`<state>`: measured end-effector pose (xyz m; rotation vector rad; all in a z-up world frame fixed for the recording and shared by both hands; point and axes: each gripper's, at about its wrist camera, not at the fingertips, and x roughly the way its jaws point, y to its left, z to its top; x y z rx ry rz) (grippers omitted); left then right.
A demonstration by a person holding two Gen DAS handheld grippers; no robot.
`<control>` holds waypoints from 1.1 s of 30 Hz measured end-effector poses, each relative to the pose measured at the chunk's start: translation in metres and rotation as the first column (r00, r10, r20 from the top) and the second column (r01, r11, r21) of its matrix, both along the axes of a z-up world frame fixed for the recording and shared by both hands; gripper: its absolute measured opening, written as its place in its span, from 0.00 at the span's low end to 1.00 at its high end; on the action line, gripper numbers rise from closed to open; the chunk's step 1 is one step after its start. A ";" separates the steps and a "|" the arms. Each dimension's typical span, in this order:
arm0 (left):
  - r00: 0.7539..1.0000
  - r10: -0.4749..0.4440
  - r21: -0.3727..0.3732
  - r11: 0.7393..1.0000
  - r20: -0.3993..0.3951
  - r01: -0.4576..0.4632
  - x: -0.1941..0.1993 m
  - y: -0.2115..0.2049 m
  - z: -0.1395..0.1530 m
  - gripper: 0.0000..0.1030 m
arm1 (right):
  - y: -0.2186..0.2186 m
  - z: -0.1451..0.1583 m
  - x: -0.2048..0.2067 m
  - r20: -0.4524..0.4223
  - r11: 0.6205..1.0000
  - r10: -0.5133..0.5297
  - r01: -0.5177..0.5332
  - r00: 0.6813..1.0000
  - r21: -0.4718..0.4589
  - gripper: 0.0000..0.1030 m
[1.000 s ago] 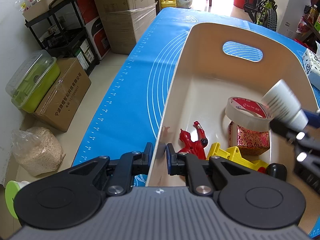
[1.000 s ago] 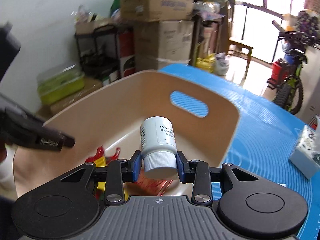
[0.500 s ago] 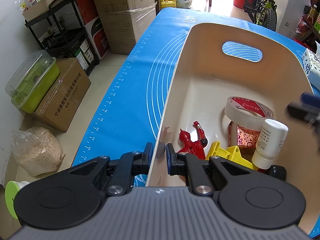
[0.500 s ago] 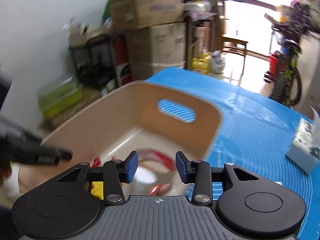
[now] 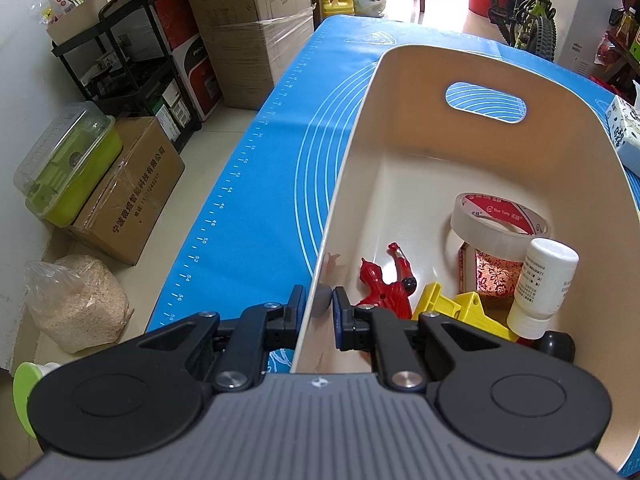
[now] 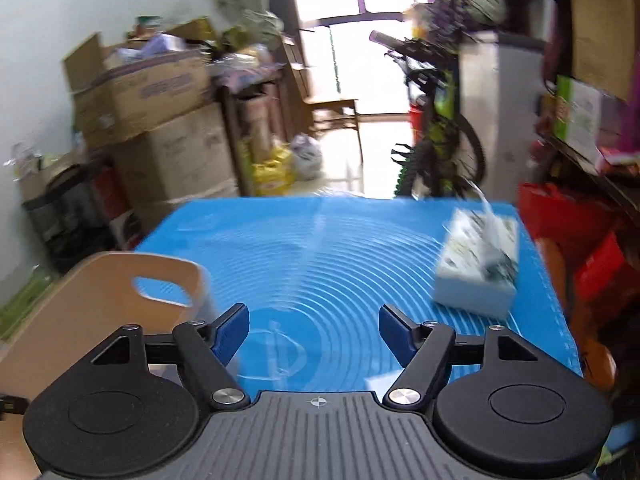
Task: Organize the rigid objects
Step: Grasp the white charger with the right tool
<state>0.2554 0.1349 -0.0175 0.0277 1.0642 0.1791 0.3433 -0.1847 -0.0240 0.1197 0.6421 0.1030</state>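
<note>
Left gripper [image 5: 320, 307]: clamped on the near wall of the bin [image 5: 352, 168], one finger outside, one inside.
Right gripper [image 6: 314, 334]: jaws spread wide, nothing between them, above the mat [image 6: 320, 256]; view motion-blurred.
Bin: cream, with a handle slot in the far wall, standing on the blue mat; in the right wrist view, low at the left.
Bottle [image 5: 542, 288]: white, cap down, tilted, leaning in the bin's near right corner, free of both grippers.
Bottle's neighbours: resting against the tape [image 5: 500, 222] and the red box [image 5: 490, 276]; cap down by the yellow toy [image 5: 464, 310] and a black knob [image 5: 556, 344].
Tape: clear roll with a red core, lying tilted on the red box.
Red box: patterned foil, on the bin floor under the tape.
Red toy [image 5: 386, 280]: on the bin floor, just beyond the inner left finger.
Yellow toy: beside the red toy, partly hidden by the gripper.
Tissue box [image 6: 478, 264]: white, on the mat to the right, well apart from the bin.
Beyond the table: cardboard boxes [image 5: 256, 28], a black rack [image 5: 132, 64], a green bicycle [image 5: 528, 8].
</note>
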 end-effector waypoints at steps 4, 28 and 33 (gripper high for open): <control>1.000 0.000 0.003 1.000 0.000 0.000 0.000 -0.001 0.000 0.16 | -0.010 -0.030 0.011 -0.044 0.999 -0.026 0.025 0.999 -0.021 0.74; 1.000 -0.009 0.021 1.000 0.002 0.009 -0.001 -0.003 -0.001 0.16 | -0.018 -0.095 0.029 -0.069 0.987 -0.047 0.036 0.997 -0.158 0.75; 1.000 -0.009 0.024 1.000 0.002 0.009 -0.001 -0.003 -0.001 0.16 | -0.018 -0.097 0.029 -0.057 0.986 -0.045 0.035 0.997 -0.165 0.76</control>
